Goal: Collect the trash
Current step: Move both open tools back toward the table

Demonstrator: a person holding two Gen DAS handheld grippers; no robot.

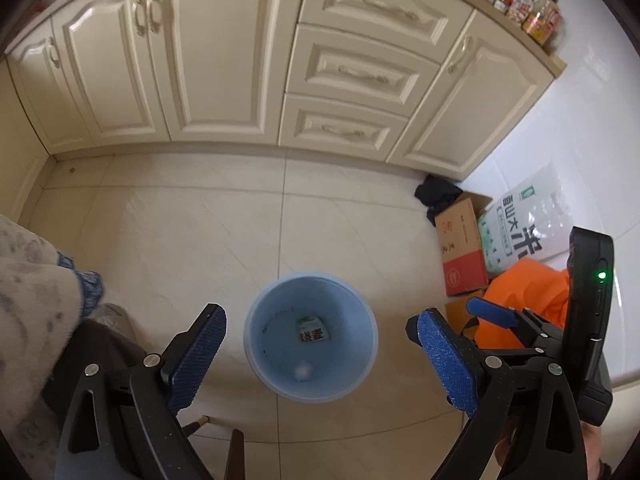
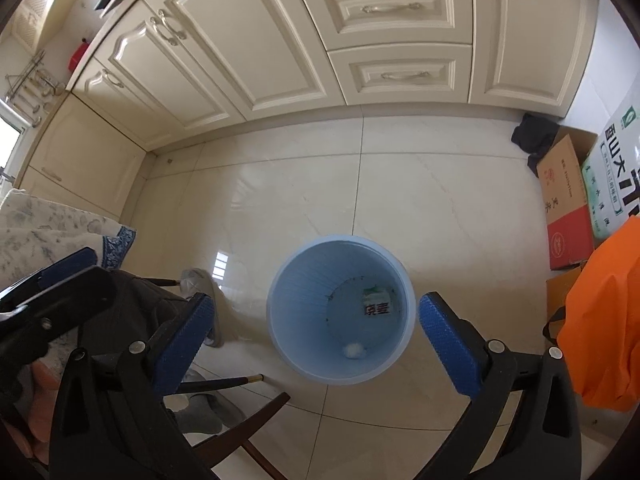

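Upright pale-blue bin [image 2: 280,280] on tiles, small carton [image 2: 377,304] and perhaps crumpled tissue [image 2: 354,350] inside.

The right gripper [image 2: 316,328] points down at a light blue bin [image 2: 340,308] that stands on the pale tiled floor [image 2: 400,184], and its blue fingers [image 2: 182,344] stand wide apart with nothing between them. At the bottom of the bin lie a small green and white carton [image 2: 377,303] and a white crumpled ball [image 2: 355,350]. Cream cabinets [image 2: 280,40] are at the far side, a cardboard box [image 2: 566,208] and an orange bag [image 2: 604,320] at the right, and a chair [image 2: 248,424] at the near left.
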